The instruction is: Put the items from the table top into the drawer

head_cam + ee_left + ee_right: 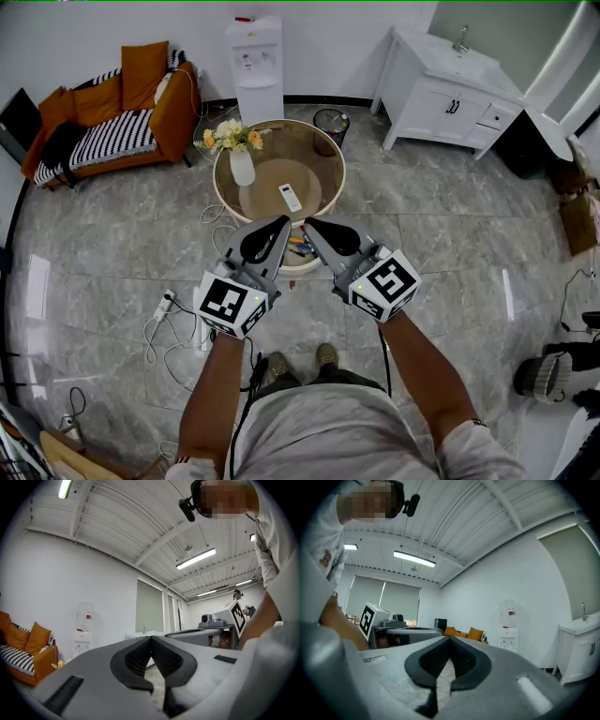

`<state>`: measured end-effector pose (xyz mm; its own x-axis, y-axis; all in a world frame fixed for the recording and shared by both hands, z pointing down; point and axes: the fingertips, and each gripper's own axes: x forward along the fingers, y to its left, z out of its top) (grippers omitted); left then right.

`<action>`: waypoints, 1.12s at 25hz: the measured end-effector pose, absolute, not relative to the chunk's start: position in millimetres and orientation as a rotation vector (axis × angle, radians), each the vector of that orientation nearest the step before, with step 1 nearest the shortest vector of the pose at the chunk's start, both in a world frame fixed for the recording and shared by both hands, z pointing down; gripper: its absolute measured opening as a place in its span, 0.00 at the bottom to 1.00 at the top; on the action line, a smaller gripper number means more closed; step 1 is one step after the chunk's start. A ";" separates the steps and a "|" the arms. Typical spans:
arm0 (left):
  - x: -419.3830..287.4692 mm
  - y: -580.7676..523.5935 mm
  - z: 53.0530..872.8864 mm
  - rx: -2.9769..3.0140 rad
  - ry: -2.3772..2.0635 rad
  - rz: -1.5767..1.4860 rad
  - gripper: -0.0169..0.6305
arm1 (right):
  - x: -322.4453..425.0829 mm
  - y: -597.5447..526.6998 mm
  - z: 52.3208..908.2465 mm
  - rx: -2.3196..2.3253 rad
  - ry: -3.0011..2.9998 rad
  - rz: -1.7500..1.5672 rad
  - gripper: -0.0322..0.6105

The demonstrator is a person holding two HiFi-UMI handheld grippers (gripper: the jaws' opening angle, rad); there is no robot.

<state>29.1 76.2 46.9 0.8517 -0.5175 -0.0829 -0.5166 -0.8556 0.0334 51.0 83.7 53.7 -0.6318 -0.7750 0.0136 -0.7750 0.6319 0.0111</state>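
Observation:
A round glass-topped table (323,150) stands on the floor ahead of me. On its top lie a white remote control (291,197) and a white vase (242,167) of yellow and white flowers. Under its near edge a drawer (300,265) stands pulled out, with colourful items partly hidden behind my grippers. My left gripper (281,222) (151,638) and right gripper (309,223) (450,638) are held level side by side, tips close together over the drawer's front. Both are shut with nothing between the jaws.
An orange sofa (112,112) sits at the back left, a water dispenser (255,66) and a black bin (330,124) behind the table, a white sink cabinet (450,94) at the back right. Cables and a power strip (164,305) lie on the floor left of me.

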 end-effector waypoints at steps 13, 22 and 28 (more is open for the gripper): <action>4.7 66.2 52.8 3.003 -0.844 -0.167 0.03 | 27.1 76.8 56.7 1.358 -2.818 -0.014 0.05; -31.7 49.1 62.8 3.002 -0.859 -0.183 0.03 | 3.9 63.1 68.0 1.426 -2.726 -0.023 0.05; -48.7 35.3 66.9 3.031 -0.846 -0.173 0.03 | -4.9 47.2 83.1 1.480 -2.659 0.017 0.05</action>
